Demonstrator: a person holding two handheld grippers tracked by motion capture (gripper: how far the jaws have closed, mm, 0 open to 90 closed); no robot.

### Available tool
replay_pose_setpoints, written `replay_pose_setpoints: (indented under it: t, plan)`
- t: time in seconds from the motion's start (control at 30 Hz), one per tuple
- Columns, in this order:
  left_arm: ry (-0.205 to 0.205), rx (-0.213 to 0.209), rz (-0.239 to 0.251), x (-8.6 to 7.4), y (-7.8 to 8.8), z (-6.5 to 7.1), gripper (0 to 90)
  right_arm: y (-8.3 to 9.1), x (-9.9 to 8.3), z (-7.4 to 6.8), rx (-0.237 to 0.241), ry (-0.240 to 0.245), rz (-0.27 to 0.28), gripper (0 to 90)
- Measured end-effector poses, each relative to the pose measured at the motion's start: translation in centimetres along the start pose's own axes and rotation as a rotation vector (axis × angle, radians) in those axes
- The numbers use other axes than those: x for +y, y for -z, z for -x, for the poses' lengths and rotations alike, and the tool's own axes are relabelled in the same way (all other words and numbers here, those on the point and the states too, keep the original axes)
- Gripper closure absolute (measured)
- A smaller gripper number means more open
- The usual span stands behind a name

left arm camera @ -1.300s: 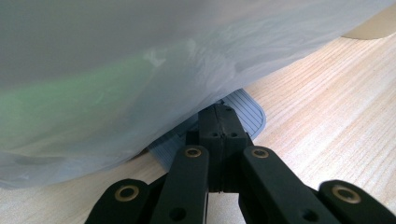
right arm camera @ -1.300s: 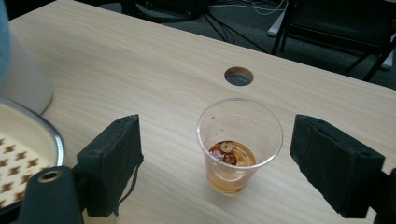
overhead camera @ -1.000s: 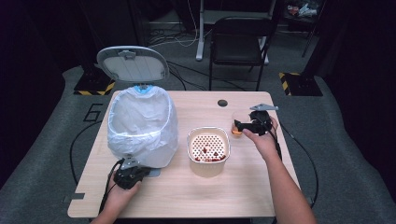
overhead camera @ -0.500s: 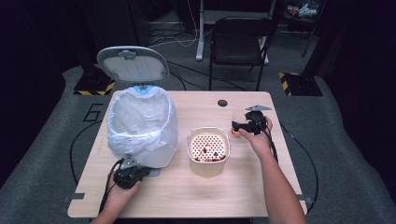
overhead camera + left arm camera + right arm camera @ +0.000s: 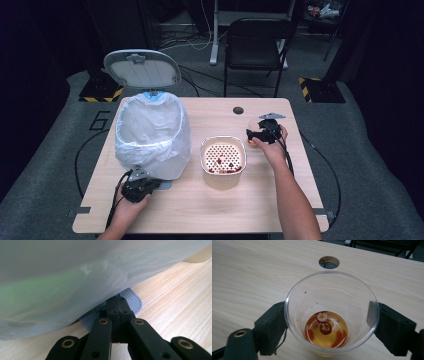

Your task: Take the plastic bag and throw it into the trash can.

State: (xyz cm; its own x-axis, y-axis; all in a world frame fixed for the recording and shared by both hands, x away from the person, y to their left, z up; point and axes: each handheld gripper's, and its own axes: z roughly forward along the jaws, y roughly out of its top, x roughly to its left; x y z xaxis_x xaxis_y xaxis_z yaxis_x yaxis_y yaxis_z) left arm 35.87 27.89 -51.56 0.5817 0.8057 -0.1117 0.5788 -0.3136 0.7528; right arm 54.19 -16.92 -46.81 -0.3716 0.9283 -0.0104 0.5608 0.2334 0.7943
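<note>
Clear plastic cup stands upright on the desk, just right of the perforated strainer bowl; amber liquid and a few red slices in its bottom. Right hand-held gripper brackets the cup, both pads against its wall; jaws have just been closing on it. Left hand-held gripper has jaws together, tips on the grey pedal under the bag-lined bin, lid up.
</note>
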Motion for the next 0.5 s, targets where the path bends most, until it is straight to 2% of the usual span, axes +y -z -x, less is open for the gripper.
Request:
replay_pose_setpoints:
  t: [0.07,0.1,0.17,0.4,0.5]
  plan:
    - [0.000,0.000,0.000,-0.01,0.00,0.00,90.0,-0.14,-0.13,-0.17,-0.005,-0.010,0.011,20.4]
    - [0.000,-0.001,0.001,-0.01,0.00,-0.01,90.0,-0.15,-0.22,-0.12,-0.005,0.005,0.012,20.6]
    - [0.000,-0.002,0.001,-0.01,0.00,-0.04,90.0,-0.22,-0.28,-0.28,-0.008,0.006,0.019,21.1]
    - [0.008,-0.002,0.001,-0.02,0.00,0.01,90.0,-0.50,-0.45,-0.39,-0.013,0.020,0.023,20.9]
    - [-0.002,-0.002,0.001,0.00,0.00,-0.06,90.0,-0.66,-0.47,-0.44,-0.020,0.029,0.023,19.2]
